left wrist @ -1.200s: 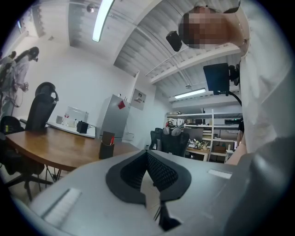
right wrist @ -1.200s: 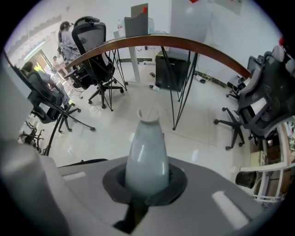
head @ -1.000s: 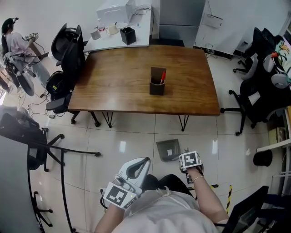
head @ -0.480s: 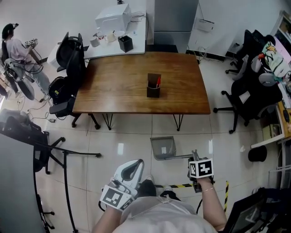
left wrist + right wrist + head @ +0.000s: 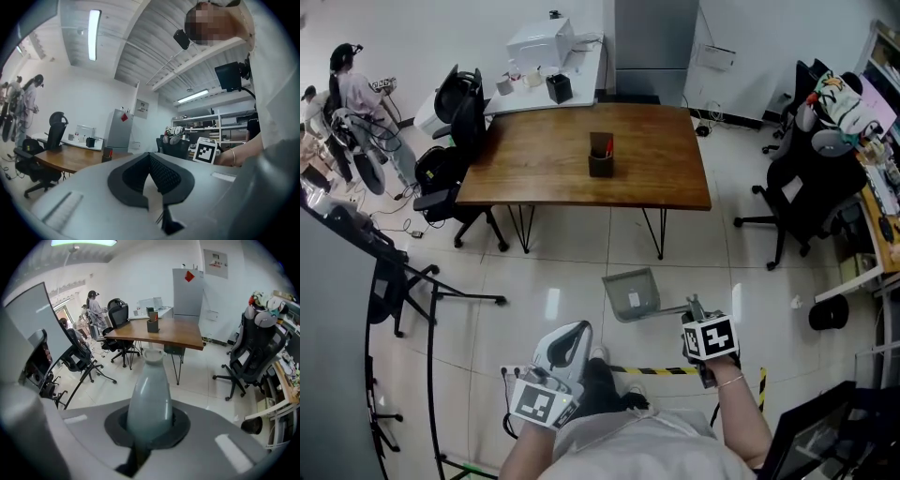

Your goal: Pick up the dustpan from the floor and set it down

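Right gripper pinches the dustpan by its handle; that view shows only the handle. Head view shows the pan over the floor, in front of the table; left gripper jaws pressed together, empty.

Dustpan: grey plastic, smooth, faint sheen; the handle carried a soft glossy highlight in the right gripper view.
Floor: pale tiles, highly glossy, mirroring the ceiling lights.
Table: brown wood top, grain visible, satin finish; legs were thin dark metal rod.
Left gripper: matt grey plastic shell; dark pads, one face finely mesh-textured.
Right gripper: matt grey plastic shell; dark matt lining at the jaws.
Marker cube: flat matt faces, black-and-white print.
Pen holder: dark, matt; material not determinable.
Office chair: black, matt; covering not determinable.
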The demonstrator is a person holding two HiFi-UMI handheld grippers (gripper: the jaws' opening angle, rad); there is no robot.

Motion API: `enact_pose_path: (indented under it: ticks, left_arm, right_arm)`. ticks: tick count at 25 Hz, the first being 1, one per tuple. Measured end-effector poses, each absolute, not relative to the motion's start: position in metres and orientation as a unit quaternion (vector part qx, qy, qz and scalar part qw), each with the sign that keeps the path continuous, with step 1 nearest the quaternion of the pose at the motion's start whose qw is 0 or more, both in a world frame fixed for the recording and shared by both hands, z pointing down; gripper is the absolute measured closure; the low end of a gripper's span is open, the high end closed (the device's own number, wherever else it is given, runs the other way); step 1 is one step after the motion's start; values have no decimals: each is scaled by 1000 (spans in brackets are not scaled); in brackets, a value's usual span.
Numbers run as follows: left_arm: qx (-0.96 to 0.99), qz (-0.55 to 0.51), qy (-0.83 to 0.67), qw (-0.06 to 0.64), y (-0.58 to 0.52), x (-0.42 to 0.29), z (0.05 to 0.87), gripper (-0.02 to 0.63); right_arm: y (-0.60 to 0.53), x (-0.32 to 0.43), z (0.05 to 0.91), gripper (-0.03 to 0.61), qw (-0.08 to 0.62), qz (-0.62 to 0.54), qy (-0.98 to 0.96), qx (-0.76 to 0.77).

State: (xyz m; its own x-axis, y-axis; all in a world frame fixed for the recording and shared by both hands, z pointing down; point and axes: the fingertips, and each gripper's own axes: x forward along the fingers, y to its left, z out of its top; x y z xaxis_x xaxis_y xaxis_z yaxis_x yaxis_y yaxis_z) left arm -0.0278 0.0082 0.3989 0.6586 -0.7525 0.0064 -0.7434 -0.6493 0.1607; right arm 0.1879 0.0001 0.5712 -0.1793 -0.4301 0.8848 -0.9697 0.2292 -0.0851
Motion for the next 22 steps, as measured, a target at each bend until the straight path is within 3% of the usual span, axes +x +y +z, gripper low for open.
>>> enact_pose_path:
  ticks: [12, 22]
  left_arm:
    - [897, -27, -438, 59, 59, -41, 377, 607]
    - [903, -17, -428, 32, 65, -37, 374, 601]
  right_arm:
    - [75, 205, 573, 574, 428, 359, -666, 495]
    - [84, 209, 574, 575, 406, 373, -669, 498]
